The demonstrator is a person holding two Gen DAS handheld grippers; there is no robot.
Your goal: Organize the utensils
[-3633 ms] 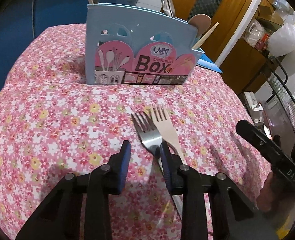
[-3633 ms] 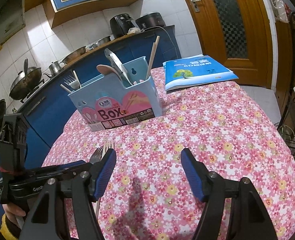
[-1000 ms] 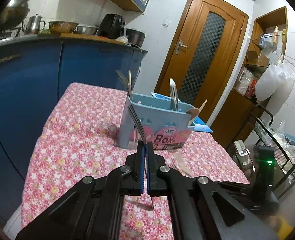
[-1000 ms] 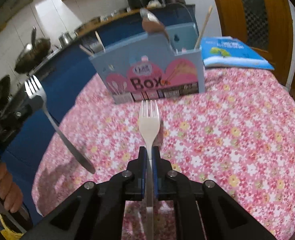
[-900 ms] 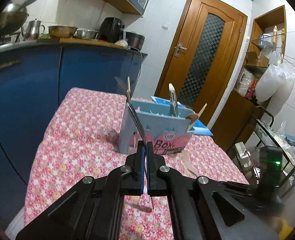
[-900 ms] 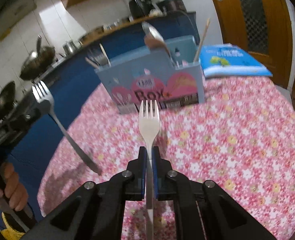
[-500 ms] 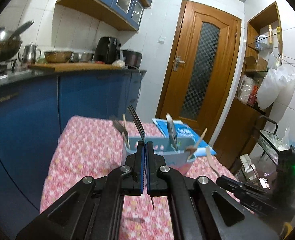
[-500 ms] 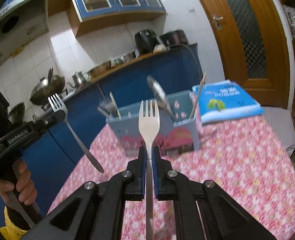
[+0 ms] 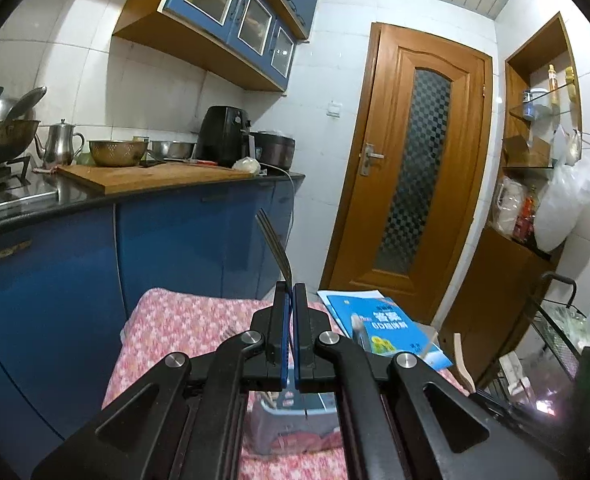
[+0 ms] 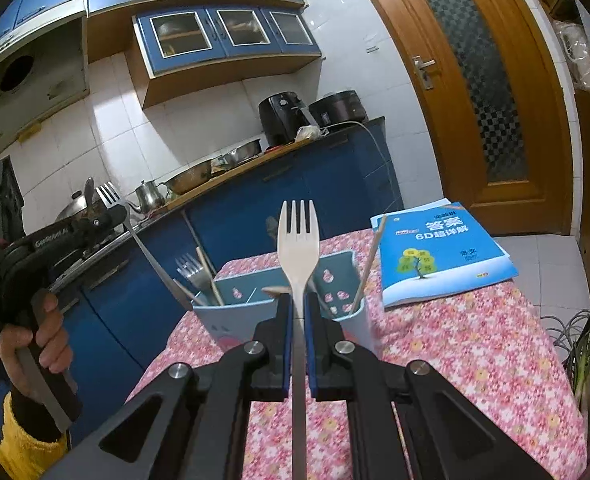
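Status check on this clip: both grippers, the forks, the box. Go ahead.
Left gripper shut on metal fork. Right gripper shut on pale fork. Both held above utensil box. Nothing in the way.

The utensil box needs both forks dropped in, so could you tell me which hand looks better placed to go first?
Probably right: the right gripper holds the pale fork directly in line with the utensil box. The left gripper holds the metal fork off to the side.

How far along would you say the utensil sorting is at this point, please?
Done: several utensils already stand in the box. In hand: the left gripper is shut on a metal fork and the right gripper on a pale fork, both held above the table. Left: dropping both forks into the box.
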